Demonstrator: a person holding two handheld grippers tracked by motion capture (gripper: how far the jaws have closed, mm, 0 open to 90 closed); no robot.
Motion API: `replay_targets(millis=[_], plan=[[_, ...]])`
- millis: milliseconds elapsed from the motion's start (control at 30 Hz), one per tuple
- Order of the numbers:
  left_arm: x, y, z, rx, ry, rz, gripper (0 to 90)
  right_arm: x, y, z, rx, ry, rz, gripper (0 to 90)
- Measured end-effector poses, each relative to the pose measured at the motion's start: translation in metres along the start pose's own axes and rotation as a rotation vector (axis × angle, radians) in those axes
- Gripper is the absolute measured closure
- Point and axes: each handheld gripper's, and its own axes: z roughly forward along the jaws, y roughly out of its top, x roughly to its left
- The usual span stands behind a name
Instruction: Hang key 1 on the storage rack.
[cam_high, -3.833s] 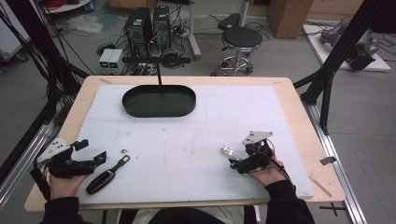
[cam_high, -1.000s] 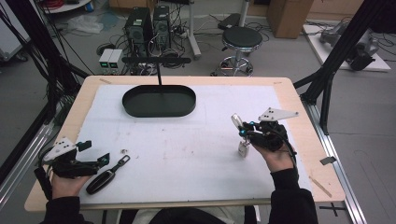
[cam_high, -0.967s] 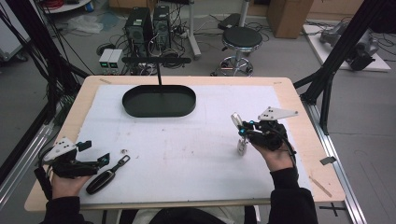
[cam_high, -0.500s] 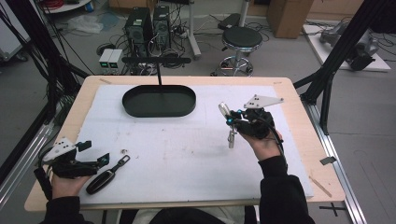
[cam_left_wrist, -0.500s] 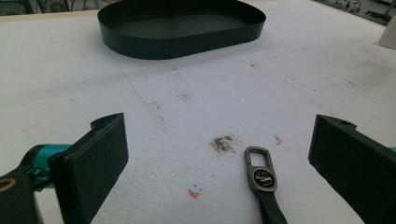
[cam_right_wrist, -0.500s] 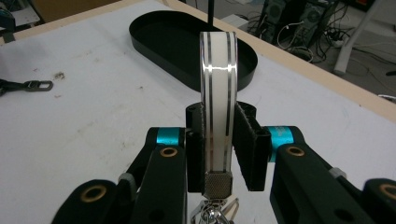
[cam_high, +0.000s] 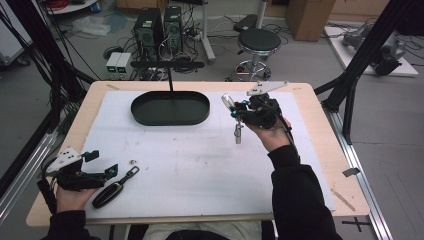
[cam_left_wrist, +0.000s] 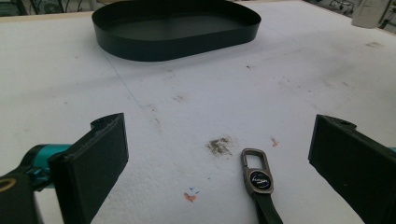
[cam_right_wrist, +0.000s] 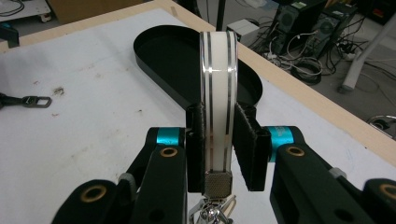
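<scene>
Right gripper (cam_high: 235, 109): we clamp the white fob (cam_right_wrist: 218, 100) on its flat faces so its keys (cam_high: 238, 133) hang free, beside the tray (cam_high: 170, 108).
Left gripper (cam_high: 102, 165): jaws spread, idle around the black key (cam_left_wrist: 259, 184), waiting its turn.
Goal, we judge: fob into tray.

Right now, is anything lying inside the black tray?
No: the black tray is bare inside, and the key fob is clamped in the right gripper.

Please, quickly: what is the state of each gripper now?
Left gripper: open, holding nothing; the black key fob lies on the table between its jaws.
Right gripper: closed on a white keychain tag, lifted.
</scene>
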Motion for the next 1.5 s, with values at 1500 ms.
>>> replay_targets(millis=[1500], plan=[[0.004,-0.001,0.004,0.002,0.005,-0.005,5.3,-0.042,0.104,0.091,-0.108,0.137,-0.017,75.4]])
